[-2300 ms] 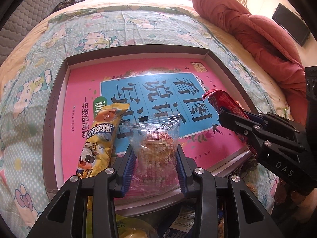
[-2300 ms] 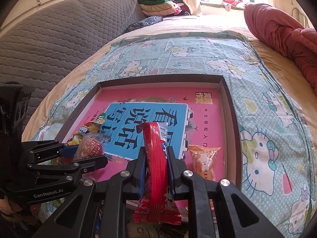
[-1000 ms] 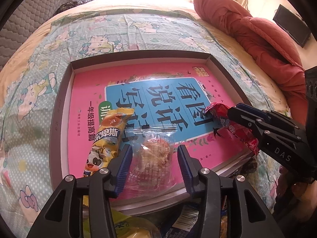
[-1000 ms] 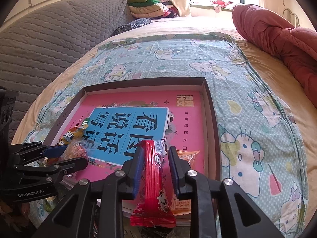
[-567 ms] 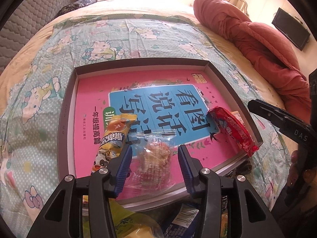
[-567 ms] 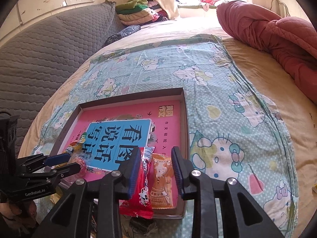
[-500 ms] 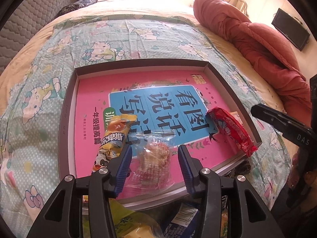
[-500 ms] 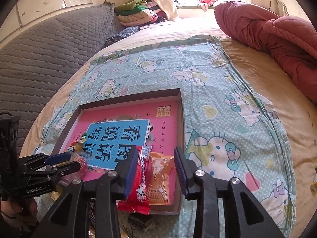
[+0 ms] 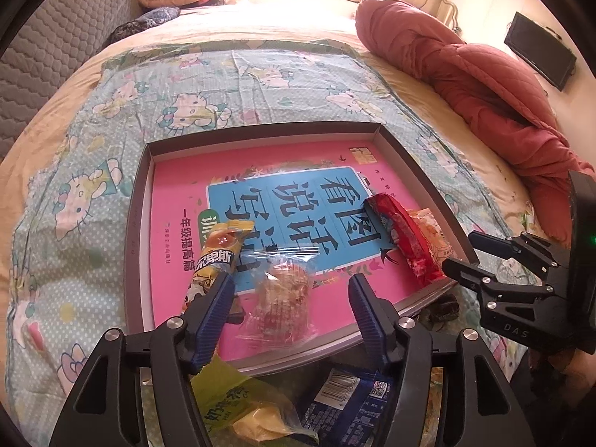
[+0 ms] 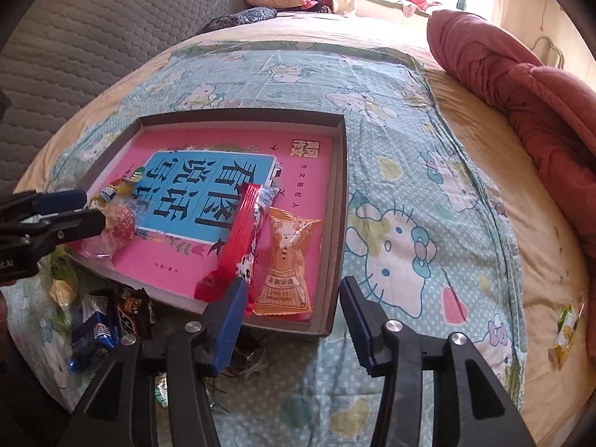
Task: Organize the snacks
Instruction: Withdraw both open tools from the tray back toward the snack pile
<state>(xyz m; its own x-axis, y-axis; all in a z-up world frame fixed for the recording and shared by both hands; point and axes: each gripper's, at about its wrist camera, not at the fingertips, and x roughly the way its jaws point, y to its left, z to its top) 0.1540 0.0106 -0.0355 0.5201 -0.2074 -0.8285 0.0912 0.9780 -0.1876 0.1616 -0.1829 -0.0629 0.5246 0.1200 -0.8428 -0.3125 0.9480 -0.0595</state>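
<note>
On the bed, a shallow box [image 9: 138, 223] with a pink book cover as its floor holds four snacks. The left gripper [image 9: 290, 294] has its jaws opening around a clear-wrapped pastry [image 9: 283, 298], which lies free near the front wall. The right gripper [image 10: 294, 305] also opens its jaws, with nothing pressed between them; a red bar [image 10: 238, 238] and an orange packet [image 10: 287, 264] lie side by side in the near corner. The left inner pad stands just beside a yellow stick snack [image 9: 212, 260], so a careless retreat could drag it. Loose packets [image 10: 108, 320] wait outside the box.
</note>
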